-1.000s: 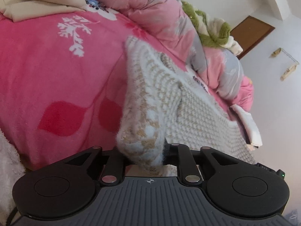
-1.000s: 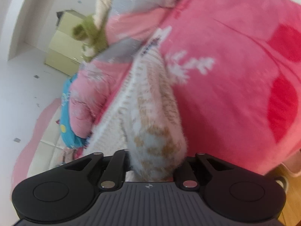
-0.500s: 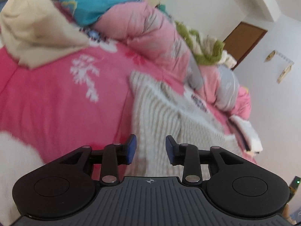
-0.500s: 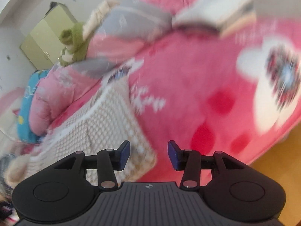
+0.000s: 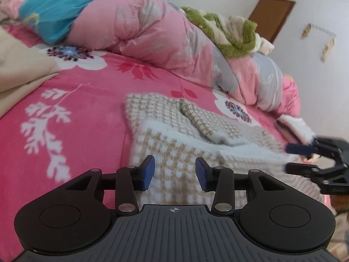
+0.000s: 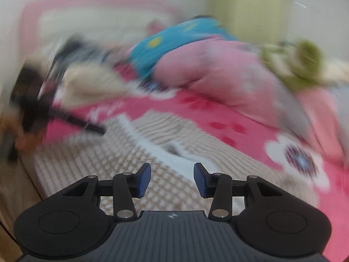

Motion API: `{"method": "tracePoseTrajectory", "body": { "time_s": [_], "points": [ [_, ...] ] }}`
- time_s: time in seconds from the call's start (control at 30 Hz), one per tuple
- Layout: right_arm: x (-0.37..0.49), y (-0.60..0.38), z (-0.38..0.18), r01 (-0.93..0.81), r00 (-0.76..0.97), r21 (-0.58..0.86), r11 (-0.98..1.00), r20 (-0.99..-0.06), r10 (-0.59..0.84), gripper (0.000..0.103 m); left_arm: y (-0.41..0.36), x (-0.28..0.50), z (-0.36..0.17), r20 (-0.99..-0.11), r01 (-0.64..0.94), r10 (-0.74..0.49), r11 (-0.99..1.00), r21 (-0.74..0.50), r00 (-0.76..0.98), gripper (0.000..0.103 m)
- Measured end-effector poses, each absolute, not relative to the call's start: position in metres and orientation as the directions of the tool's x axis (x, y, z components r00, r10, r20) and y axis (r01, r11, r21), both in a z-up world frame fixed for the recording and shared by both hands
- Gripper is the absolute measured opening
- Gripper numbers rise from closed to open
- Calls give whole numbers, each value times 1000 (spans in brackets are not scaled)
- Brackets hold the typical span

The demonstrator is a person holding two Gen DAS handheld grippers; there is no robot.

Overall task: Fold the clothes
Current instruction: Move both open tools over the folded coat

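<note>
Both hand-held grippers (image 5: 174,172) (image 6: 172,180) gaping, empty, above fuzzy checked knit sweater (image 5: 196,131), plush pink bedspread (image 5: 87,109)

The left gripper (image 5: 174,173) and right gripper (image 6: 172,177) are black plastic, each with 2 blue-padded fingers (image 5: 148,172), silver pivot screws and ribbed grey housing.

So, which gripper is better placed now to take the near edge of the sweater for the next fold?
Probably left: the left gripper is open directly over the sweater edge; the right gripper sits off at its far side.
</note>
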State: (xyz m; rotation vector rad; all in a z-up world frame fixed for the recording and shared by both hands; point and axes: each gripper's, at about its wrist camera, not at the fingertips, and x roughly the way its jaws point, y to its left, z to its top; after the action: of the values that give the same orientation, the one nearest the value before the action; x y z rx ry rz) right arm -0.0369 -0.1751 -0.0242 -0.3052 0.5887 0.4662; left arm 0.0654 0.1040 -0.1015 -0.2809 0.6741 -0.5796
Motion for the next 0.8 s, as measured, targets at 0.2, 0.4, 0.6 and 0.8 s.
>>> {"method": "tracePoseTrajectory", "body": {
  "time_s": [0.2, 0.4, 0.6, 0.8],
  "points": [
    [12, -140, -52, -651, 615, -256, 715, -730, 298, 39, 106, 74, -110, -478, 463, -626, 779, -423, 615, 40],
    [26, -124, -60, -733, 547, -302, 609, -794, 265, 35, 110, 79, -114, -450, 479, -659, 750, -457, 602, 40],
    [37, -122, -65, -747, 477, -233, 623, -841, 257, 23, 114, 81, -119, -415, 496, -687, 722, -483, 596, 40],
    [29, -113, -59, -702, 521, -271, 659, -826, 216, 4, 127, 87, -128, -344, 492, -734, 659, -568, 586, 40]
  ]
}}
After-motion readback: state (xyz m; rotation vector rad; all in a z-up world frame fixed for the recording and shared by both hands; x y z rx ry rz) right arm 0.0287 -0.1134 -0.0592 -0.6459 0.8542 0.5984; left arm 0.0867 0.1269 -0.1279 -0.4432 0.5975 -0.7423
